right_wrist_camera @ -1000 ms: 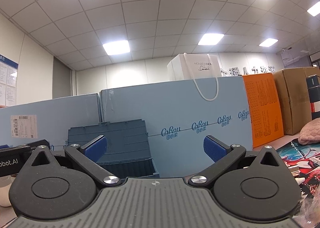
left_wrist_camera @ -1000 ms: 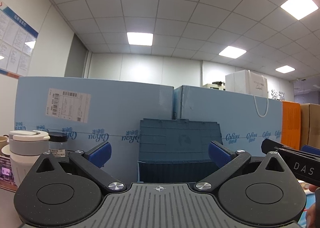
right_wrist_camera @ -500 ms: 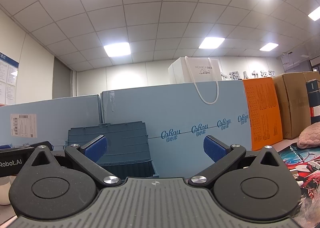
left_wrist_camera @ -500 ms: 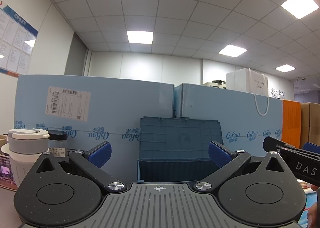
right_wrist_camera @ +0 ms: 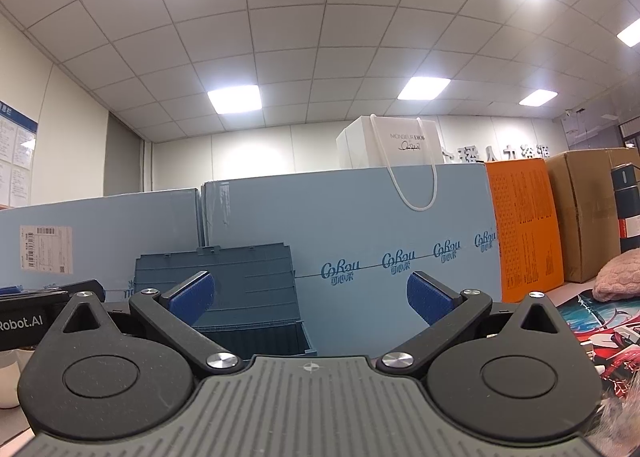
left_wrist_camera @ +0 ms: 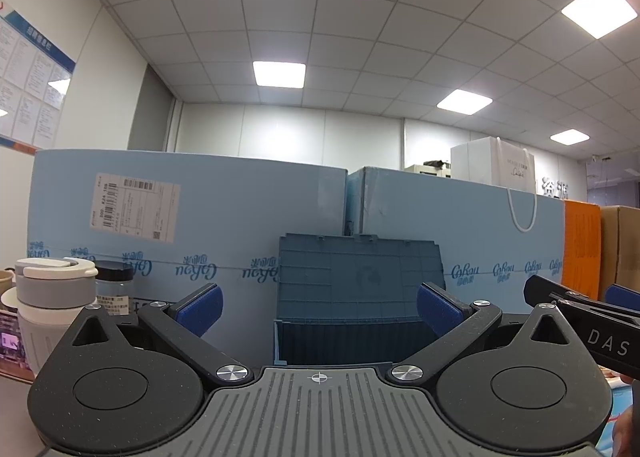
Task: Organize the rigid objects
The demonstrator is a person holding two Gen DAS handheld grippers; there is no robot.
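Note:
A dark blue plastic crate (left_wrist_camera: 360, 297) with its lid raised stands ahead against light blue foam boards; the right wrist view shows the same crate (right_wrist_camera: 240, 289) left of centre. My left gripper (left_wrist_camera: 318, 307) is open and holds nothing, its blue pads framing the crate. My right gripper (right_wrist_camera: 310, 295) is also open and holds nothing. A white and grey lidded cup (left_wrist_camera: 52, 297) and a black-capped jar (left_wrist_camera: 114, 293) stand at the far left. The other gripper's black body (left_wrist_camera: 588, 321) shows at the right edge. The table surface is hidden below both views.
Light blue foam boards (right_wrist_camera: 380, 233) wall off the back. A white paper bag (right_wrist_camera: 388, 147) sits on top. An orange box (right_wrist_camera: 524, 233) and a cardboard box (right_wrist_camera: 584, 213) stand right, with a dark bottle (right_wrist_camera: 626, 209), a pink knitted item (right_wrist_camera: 620, 277) and a printed mat (right_wrist_camera: 592, 321).
Both grippers have tilted slightly upward, so the crate and boards sit a little lower in view. Both stay open and empty.

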